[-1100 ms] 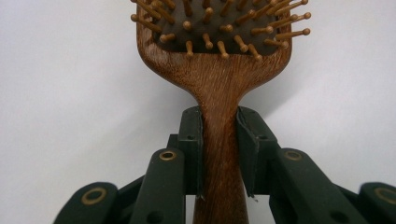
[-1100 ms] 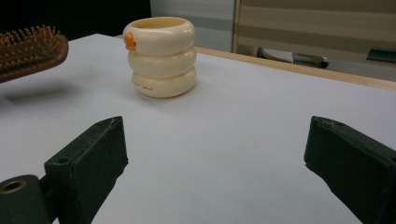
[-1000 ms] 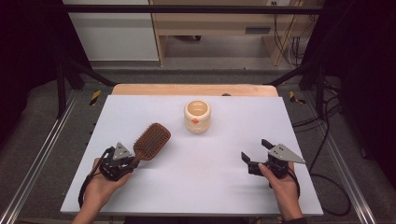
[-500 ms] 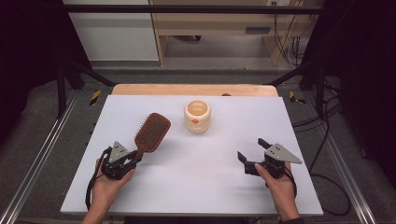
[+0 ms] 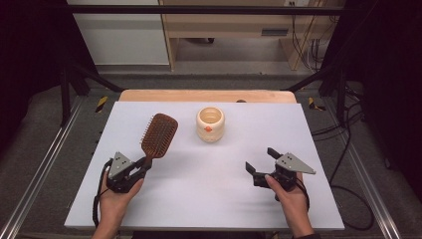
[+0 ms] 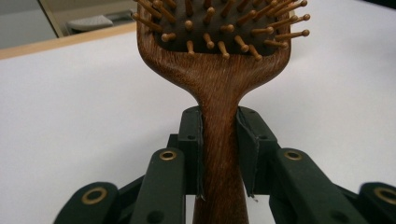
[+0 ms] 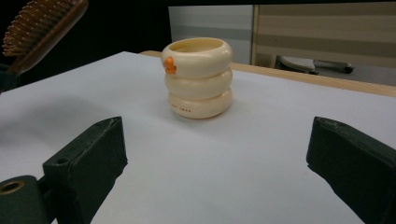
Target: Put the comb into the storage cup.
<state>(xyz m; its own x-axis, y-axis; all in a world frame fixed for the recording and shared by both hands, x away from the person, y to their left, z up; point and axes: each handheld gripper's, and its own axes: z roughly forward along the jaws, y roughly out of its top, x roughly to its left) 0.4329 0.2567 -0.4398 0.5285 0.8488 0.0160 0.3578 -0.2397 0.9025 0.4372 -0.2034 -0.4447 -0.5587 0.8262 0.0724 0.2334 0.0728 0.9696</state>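
Tabletop (image 5: 209,199), white. Hairbrush (image 5: 158,133) toward the left edge, head raised off the surface, its handle clamped in the left gripper (image 5: 145,163). Cream cup (image 5: 210,124) upright near the far edge's middle. Right gripper (image 5: 260,160), jaws apart, toward the near right corner.

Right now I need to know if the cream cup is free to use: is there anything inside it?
The cream cup stands upright with its mouth open. From the high view the upper inside wall looks bare, with nothing sticking out. Its bottom is shaded and hidden by the rim, so a small item there cannot be ruled out.
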